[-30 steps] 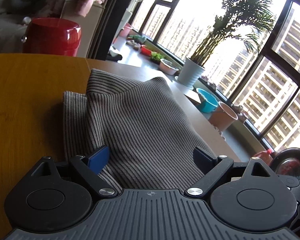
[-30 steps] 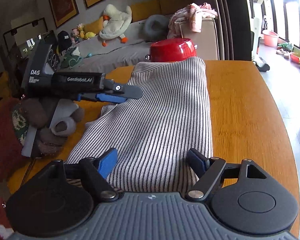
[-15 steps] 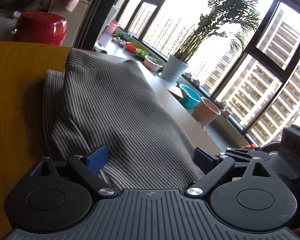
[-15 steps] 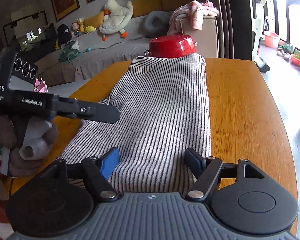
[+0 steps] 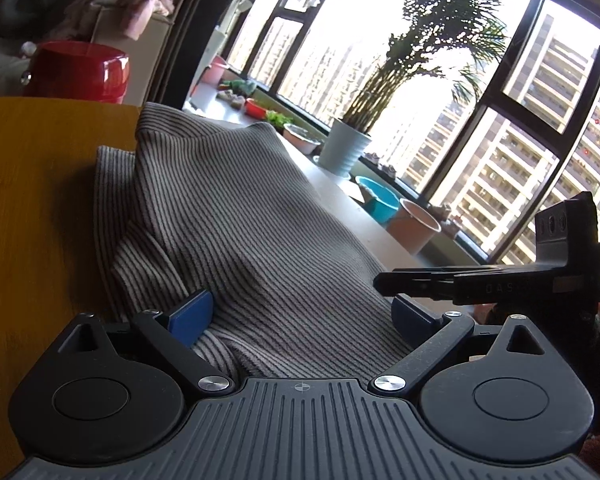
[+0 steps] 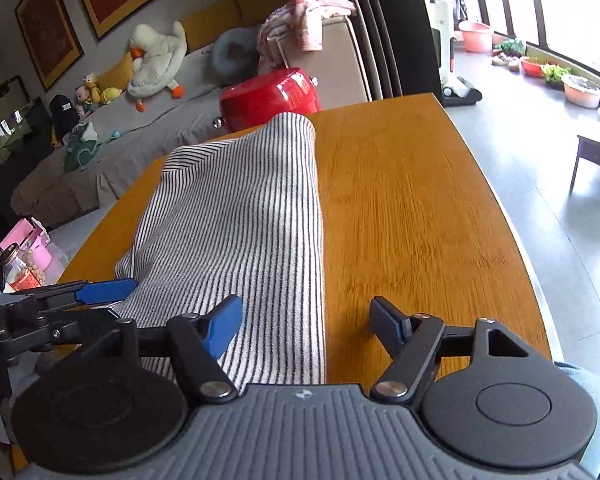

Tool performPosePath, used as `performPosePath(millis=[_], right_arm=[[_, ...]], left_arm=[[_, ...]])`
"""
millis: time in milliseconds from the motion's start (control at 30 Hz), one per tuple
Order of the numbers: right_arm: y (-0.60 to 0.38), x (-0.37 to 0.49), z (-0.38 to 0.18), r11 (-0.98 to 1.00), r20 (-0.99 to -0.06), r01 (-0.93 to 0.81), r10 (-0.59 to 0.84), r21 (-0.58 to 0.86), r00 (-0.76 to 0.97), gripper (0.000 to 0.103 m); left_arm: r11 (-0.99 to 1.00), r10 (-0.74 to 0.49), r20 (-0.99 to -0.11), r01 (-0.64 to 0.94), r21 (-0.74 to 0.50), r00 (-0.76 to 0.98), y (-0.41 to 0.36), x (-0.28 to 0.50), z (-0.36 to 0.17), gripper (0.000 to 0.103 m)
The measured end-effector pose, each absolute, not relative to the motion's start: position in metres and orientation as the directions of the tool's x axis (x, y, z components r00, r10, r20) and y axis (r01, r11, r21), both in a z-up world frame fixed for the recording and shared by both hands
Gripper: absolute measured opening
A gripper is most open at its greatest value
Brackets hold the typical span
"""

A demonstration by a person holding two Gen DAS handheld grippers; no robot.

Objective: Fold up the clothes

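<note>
While the red pot (image 6: 276,94) stands shut, its contents stay hidden.

Grey-and-white striped garment (image 6: 240,224), folded into a long rumpled band along the wooden table (image 6: 412,208).

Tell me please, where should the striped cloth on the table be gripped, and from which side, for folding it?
Probably at its near edge, coming from the near side. The striped cloth lies lengthwise on the table, its near end toward both grippers. The right gripper is closing with the right corner between its pads; the left gripper straddles the other.
</note>
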State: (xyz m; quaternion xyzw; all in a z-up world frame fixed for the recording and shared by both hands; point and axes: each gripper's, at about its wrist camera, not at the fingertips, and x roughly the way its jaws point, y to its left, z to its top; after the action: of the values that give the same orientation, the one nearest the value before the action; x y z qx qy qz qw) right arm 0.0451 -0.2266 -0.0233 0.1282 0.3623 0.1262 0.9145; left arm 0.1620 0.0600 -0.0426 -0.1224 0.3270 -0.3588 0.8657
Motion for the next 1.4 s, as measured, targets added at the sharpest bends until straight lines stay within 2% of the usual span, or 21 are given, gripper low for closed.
performPosePath(millis=[33, 167, 233, 367, 467, 600, 700, 833, 933, 1033, 1133, 1333, 1400], right_arm=[[-0.223, 0.044, -0.022, 0.927, -0.622, -0.156, 0.347, 0.341, 0.702, 0.049], [-0.212, 0.031, -0.002, 0.894, -0.548, -0.26, 0.432, 0.365, 0.716, 0.043], [-0.208, 0.027, 0.005, 0.894, -0.537, -0.289, 0.439, 0.344, 0.72, 0.043], [-0.21, 0.03, -0.008, 0.953, -0.621, -0.21, 0.302, 0.219, 0.723, 0.043], [-0.221, 0.026, -0.017, 0.968, -0.641, -0.16, 0.248, 0.193, 0.726, 0.045], [-0.227, 0.019, -0.01, 0.976, -0.621, -0.143, 0.214, 0.163, 0.754, 0.047], [-0.226, 0.012, 0.002, 0.966, -0.581, -0.18, 0.257, 0.188, 0.772, 0.047], [-0.216, 0.007, 0.012, 0.916, -0.528, -0.28, 0.394, 0.286, 0.752, 0.047], [-0.204, 0.007, 0.004, 0.894, -0.541, -0.323, 0.446, 0.311, 0.713, 0.047], [-0.196, 0.005, -0.014, 0.904, -0.585, -0.313, 0.428, 0.293, 0.689, 0.049], [-0.197, -0.001, -0.018, 0.907, -0.574, -0.308, 0.421, 0.288, 0.702, 0.052], [-0.199, -0.004, -0.02, 0.907, -0.566, -0.305, 0.419, 0.289, 0.71, 0.056], [-0.198, -0.004, -0.021, 0.908, -0.566, -0.305, 0.417, 0.287, 0.711, 0.057]], left_arm=[[0.711, -0.703, -0.477, 0.542, -0.448, 0.527, 0.06, 0.162, -0.043, 0.099], [0.705, -0.709, -0.474, 0.541, -0.458, 0.522, 0.061, 0.163, -0.043, 0.1], [0.705, -0.709, -0.476, 0.545, -0.454, 0.52, 0.06, 0.164, -0.044, 0.101], [0.703, -0.711, -0.48, 0.547, -0.455, 0.514, 0.06, 0.166, -0.045, 0.102], [0.708, -0.706, -0.486, 0.542, -0.453, 0.515, 0.064, 0.161, -0.042, 0.102], [0.715, -0.699, -0.494, 0.531, -0.456, 0.517, 0.07, 0.149, -0.03, 0.102], [0.697, -0.715, -0.488, 0.553, -0.456, 0.5, 0.073, 0.137, -0.024, 0.101], [0.749, -0.656, -0.538, 0.541, -0.382, 0.529, 0.072, 0.126, -0.027, 0.083], [0.774, -0.624, -0.561, 0.53, -0.346, 0.544, 0.074, 0.124, -0.031, 0.078], [0.799, -0.59, -0.578, 0.51, -0.318, 0.564, 0.077, 0.123, -0.03, 0.077], [0.823, -0.56, -0.594, 0.472, -0.317, 0.577, 0.083, 0.125, -0.028, 0.079], [0.76, -0.65, -0.485, 0.498, -0.418, 0.585, 0.093, 0.121, 0.0, 0.082], [0.753, -0.658, -0.497, 0.516, -0.409, 0.565, 0.086, 0.119, -0.003, 0.083]])
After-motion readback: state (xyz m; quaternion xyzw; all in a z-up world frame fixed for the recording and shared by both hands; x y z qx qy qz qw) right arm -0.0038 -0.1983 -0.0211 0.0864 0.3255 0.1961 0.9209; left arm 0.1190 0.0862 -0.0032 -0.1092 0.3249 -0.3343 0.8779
